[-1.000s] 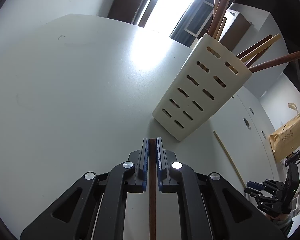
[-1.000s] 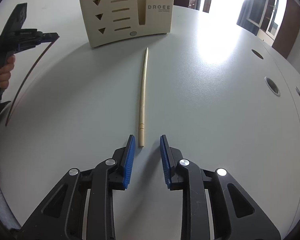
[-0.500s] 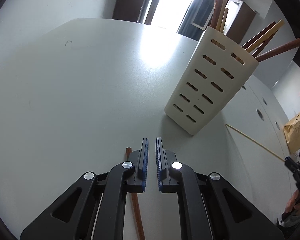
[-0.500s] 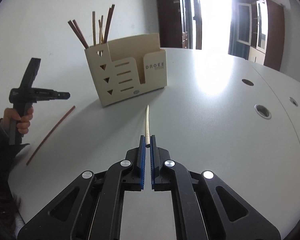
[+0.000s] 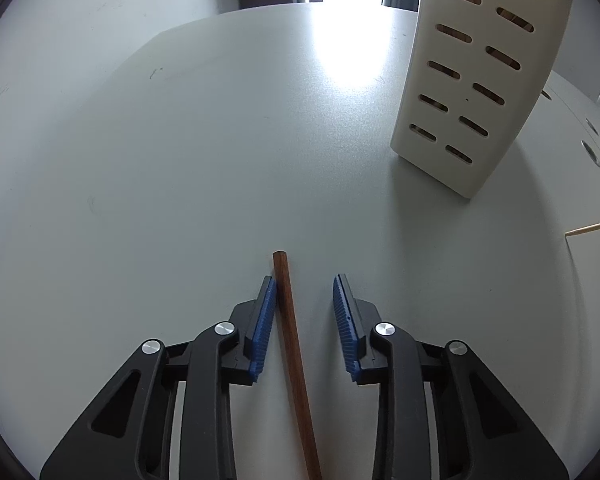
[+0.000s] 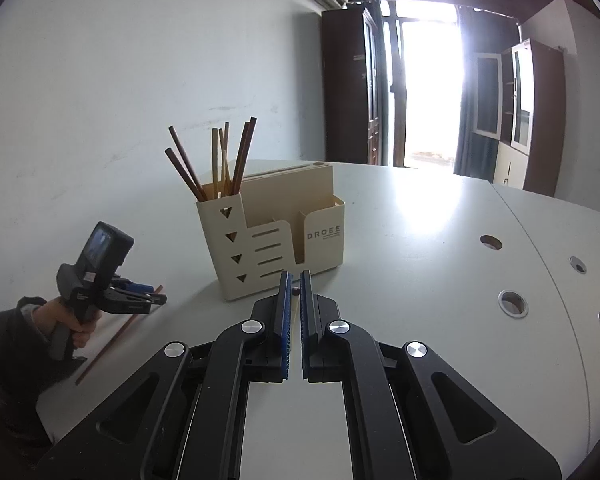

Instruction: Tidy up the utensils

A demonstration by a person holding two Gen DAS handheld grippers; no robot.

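Several chopsticks already stand in the cream holder (image 6: 272, 236); two remain out
Left gripper (image 5: 304, 312), jaws just opening, straddles the brown chopstick (image 5: 294, 352) lying on the table (image 5: 180, 160), unclamped; right gripper (image 6: 295, 312) is clenched on the pale chopstick (image 5: 592, 227), raised towards the holder

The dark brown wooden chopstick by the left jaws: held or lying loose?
Lying loose. The dark brown wooden chopstick rests on the white table between the left gripper's open jaws, which have just been opening.

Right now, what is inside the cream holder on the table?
Chopsticks, dark brown and pale, stand in the tall left compartment of the holder. Their lower ends are hidden by its wall; the lower front compartments' contents cannot be seen.
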